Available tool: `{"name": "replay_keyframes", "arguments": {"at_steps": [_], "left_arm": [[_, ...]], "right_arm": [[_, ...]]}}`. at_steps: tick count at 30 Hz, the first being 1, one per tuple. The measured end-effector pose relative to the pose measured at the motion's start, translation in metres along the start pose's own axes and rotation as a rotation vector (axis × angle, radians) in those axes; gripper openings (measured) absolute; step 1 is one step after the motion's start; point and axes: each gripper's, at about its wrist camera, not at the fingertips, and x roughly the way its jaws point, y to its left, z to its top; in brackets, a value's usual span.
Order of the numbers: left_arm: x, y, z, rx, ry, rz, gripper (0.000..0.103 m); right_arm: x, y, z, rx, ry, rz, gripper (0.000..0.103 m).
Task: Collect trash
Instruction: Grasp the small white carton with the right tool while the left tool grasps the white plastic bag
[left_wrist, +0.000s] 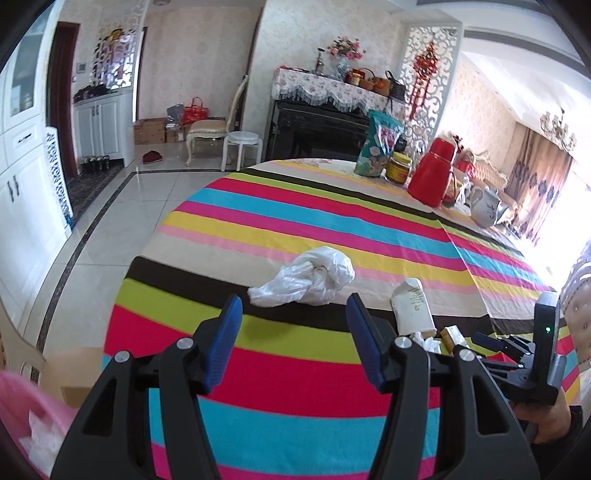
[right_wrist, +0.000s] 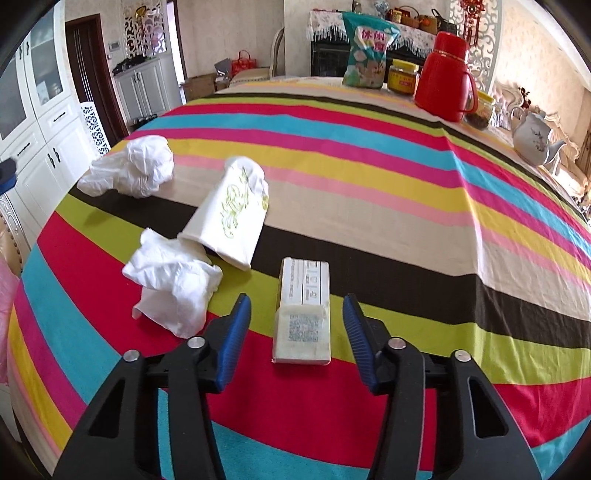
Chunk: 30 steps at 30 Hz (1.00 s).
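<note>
On the striped tablecloth lie a crumpled white plastic bag (left_wrist: 308, 280) (right_wrist: 131, 171), a tipped paper cup (left_wrist: 412, 310) (right_wrist: 231, 221), a crumpled tissue (right_wrist: 173, 282) (left_wrist: 424, 339) and a small flat box (right_wrist: 303, 314) (left_wrist: 452, 336). My left gripper (left_wrist: 293, 314) is open and empty, just short of the plastic bag. My right gripper (right_wrist: 297, 314) is open, its fingers standing on either side of the small box without touching it. The right gripper also shows in the left wrist view (left_wrist: 495, 341).
At the far side of the table stand a snack bag (right_wrist: 367, 51), a jar (right_wrist: 402, 75), a red thermos (right_wrist: 445, 77) and a white teapot (right_wrist: 532, 138). A pink bin with white paper (left_wrist: 26, 421) sits low left, off the table edge. Cabinets line the left wall.
</note>
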Motion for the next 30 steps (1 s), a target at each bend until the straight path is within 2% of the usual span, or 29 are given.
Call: {"name": "replay_keyframes", "arguments": {"at_steps": [8,12,18,30], "left_arm": [[0.062,-0.004,0.010,0.065,0.068,0.016,0.062],[0.085,-0.005,0.015,0.091,0.092,0.033,0.070],[0.111,-0.014,0.025,0.181,0.100,0.061,0.080],[0.153,-0.038,0.028,0.355,0.165,0.047,0.080]], "right_arm": [[0.009,0.003,-0.002,-0.014,0.035,0.008,0.037],[0.012,0.005,-0.005,-0.024,0.048,0.010,0.032],[0.010,0.001,-0.004,-0.017,0.038,0.013,0.032],[-0.014,-0.015,0.007,0.033,-0.042,0.003,0.032]]}}
